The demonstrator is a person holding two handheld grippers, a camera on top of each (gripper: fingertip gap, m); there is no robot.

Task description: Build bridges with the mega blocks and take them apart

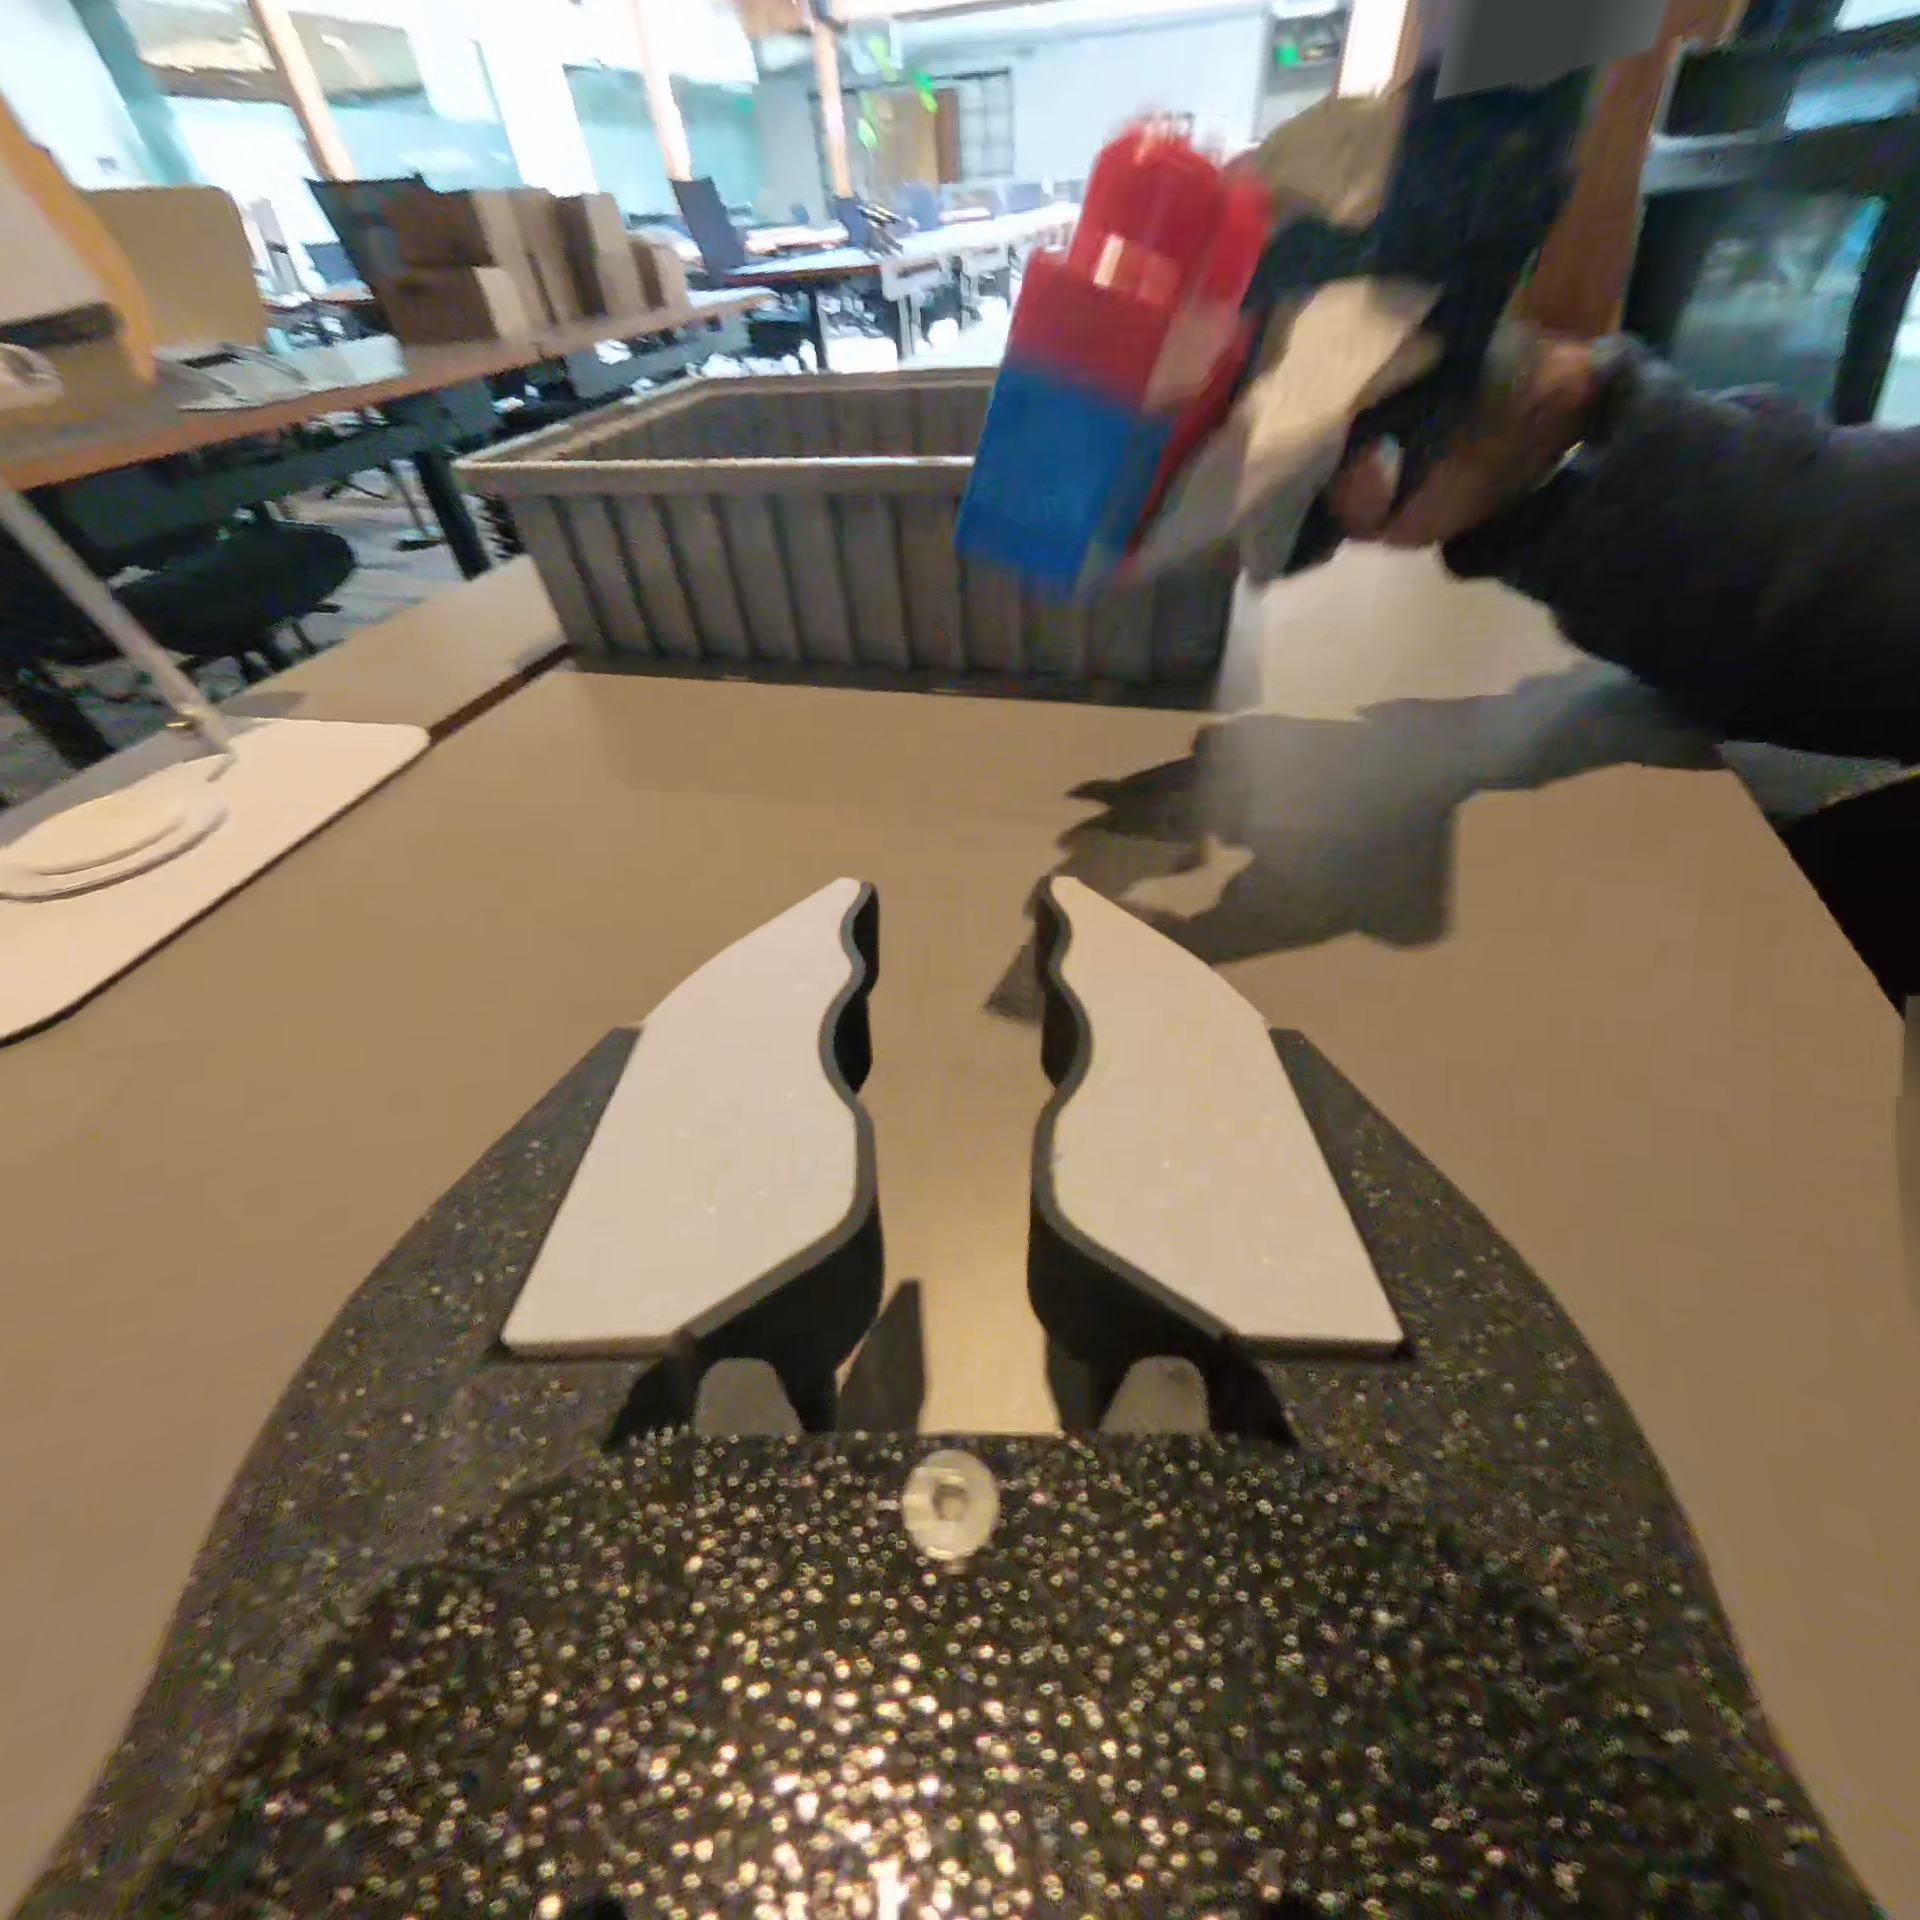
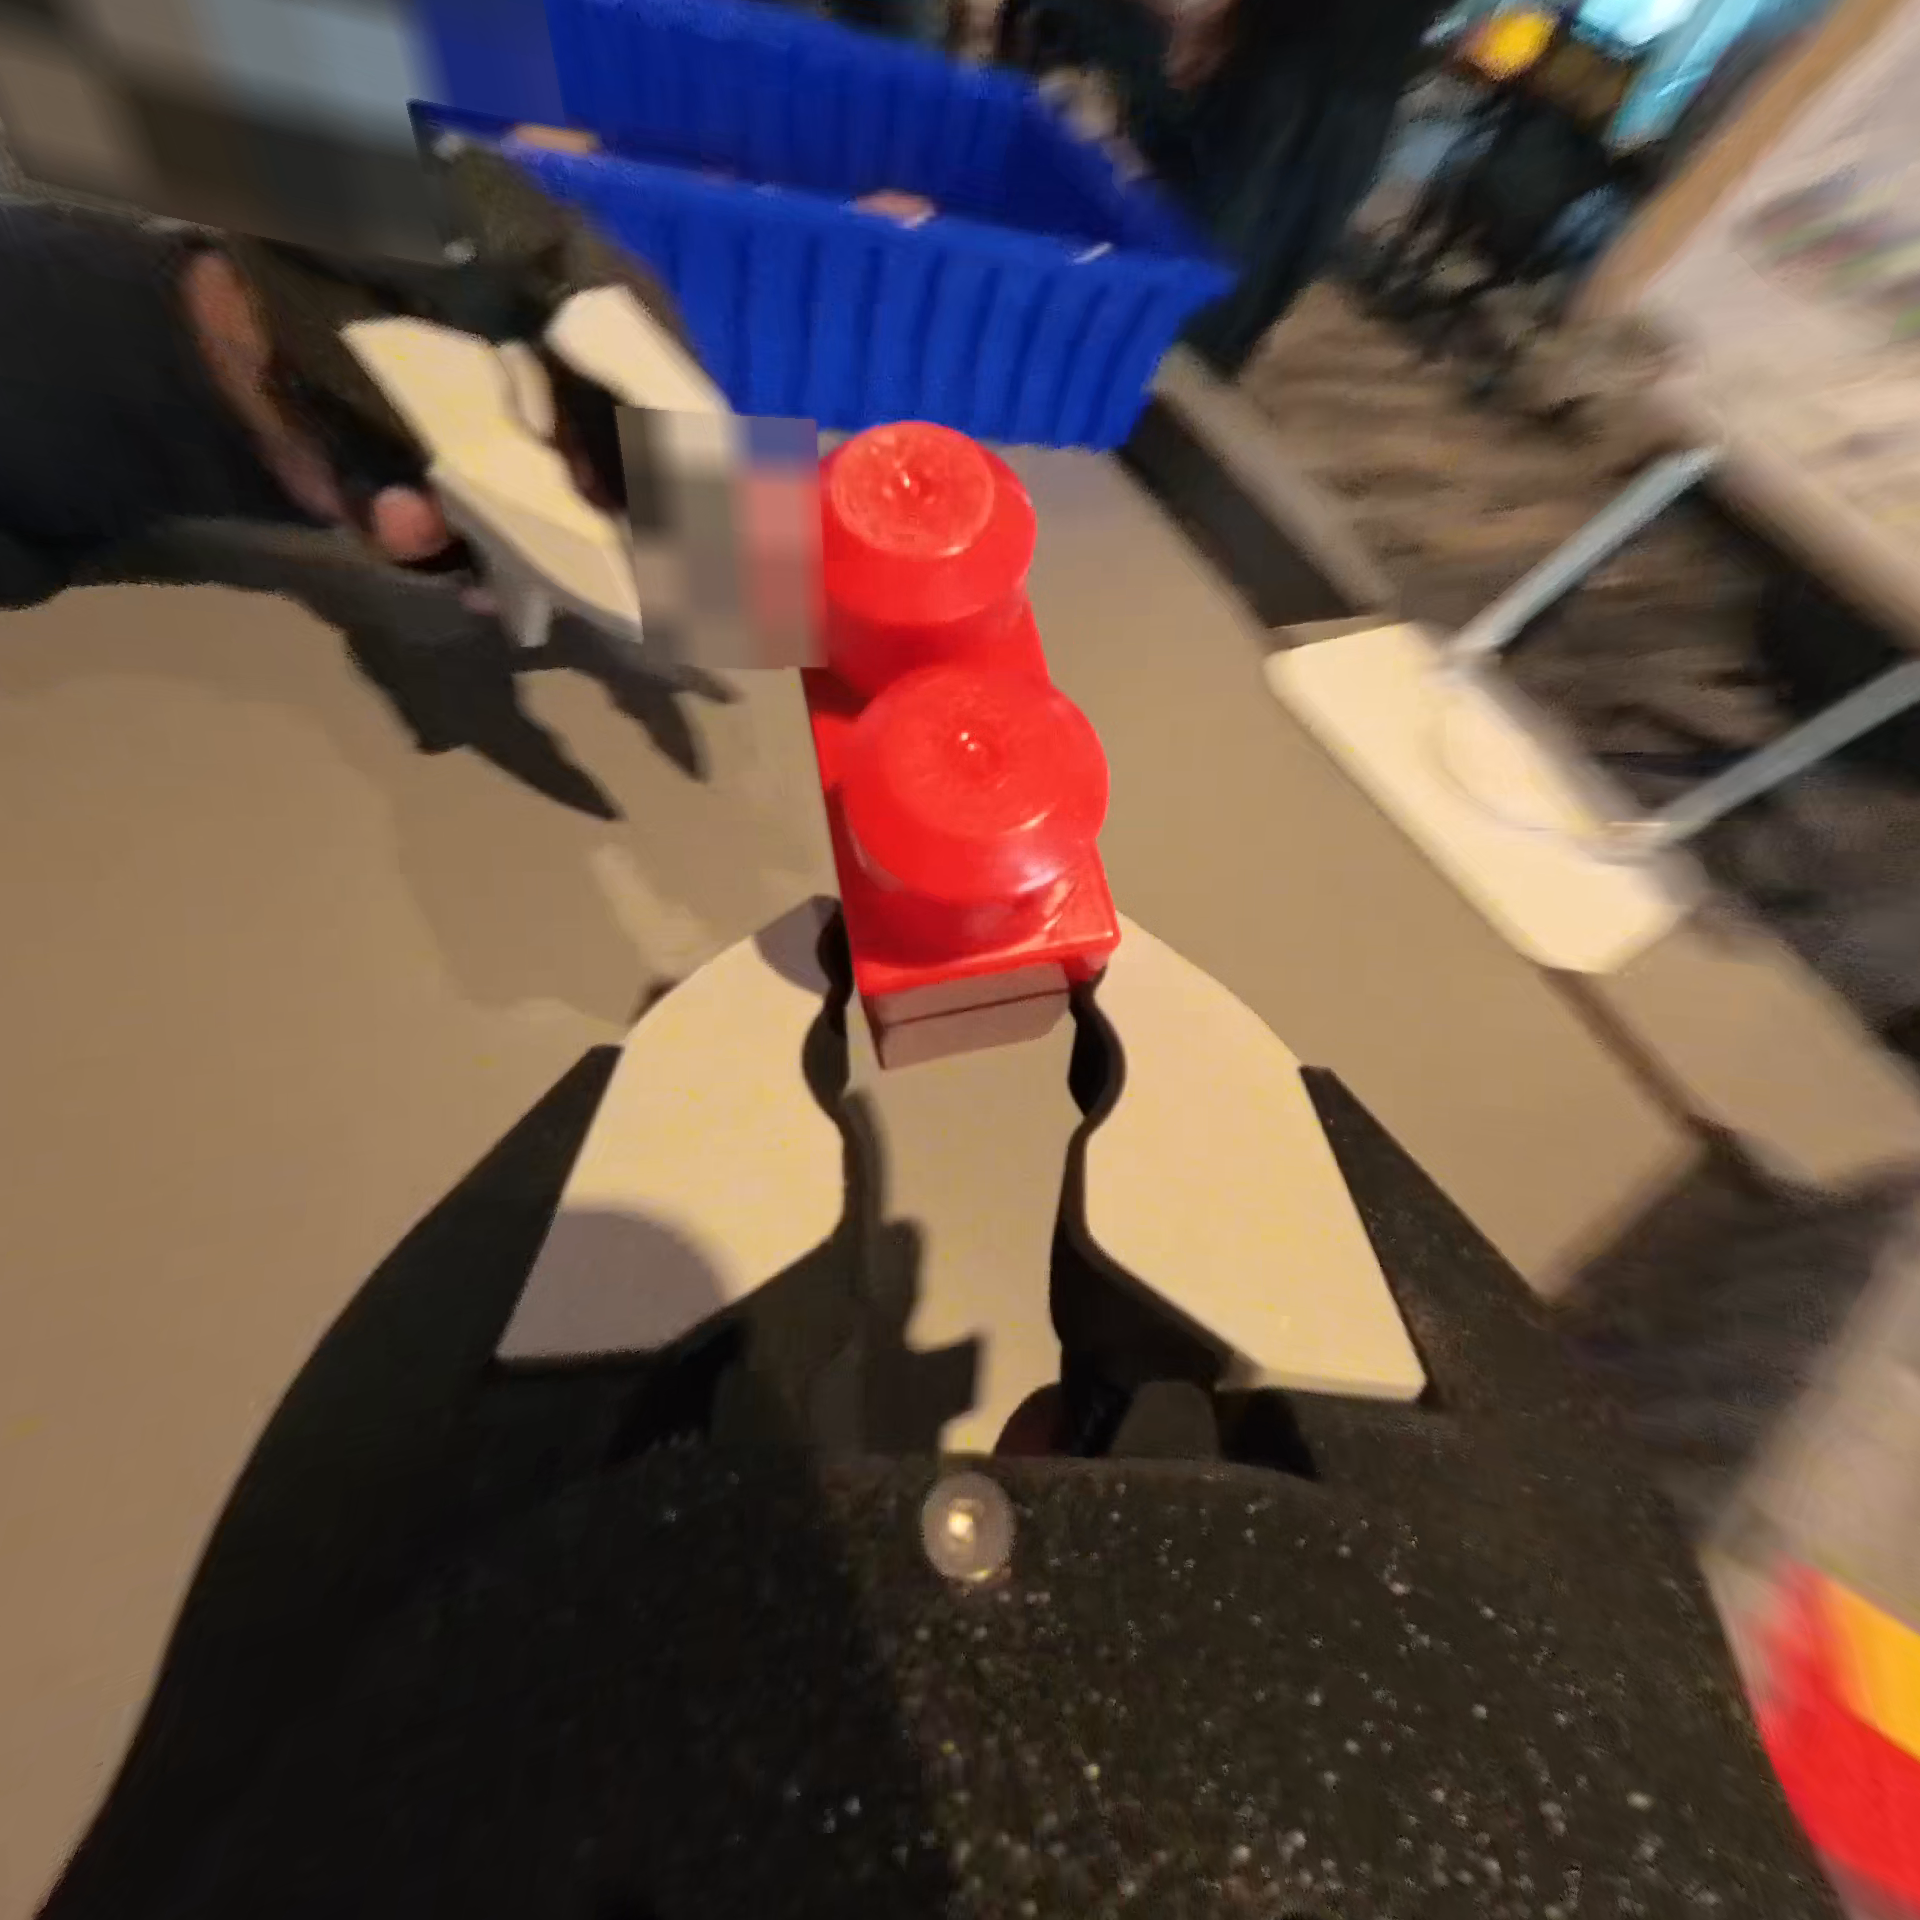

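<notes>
My right gripper [image 2: 961, 935] is shut on a red mega block [image 2: 966, 790] with two round studs, held above the tan table [image 2: 260, 935]. In the left wrist view the right gripper [image 1: 1299, 416], in a person's hand, carries a blurred stack of red blocks [image 1: 1132, 270] on a blue block [image 1: 1049, 488] in front of the grey bin [image 1: 779, 561]. My left gripper [image 1: 956, 904] is open and empty, low over the table [image 1: 623, 831]. It also shows in the right wrist view [image 2: 561, 457], at the upper left.
A grey ribbed bin stands at the table's far edge. A blue ribbed bin [image 2: 883, 301] shows behind the red block. A white lamp base [image 1: 156, 831] sits at the table's left; it also shows in the right wrist view [image 2: 1455, 790]. A blurred red and yellow thing [image 2: 1829, 1704] is at the lower right.
</notes>
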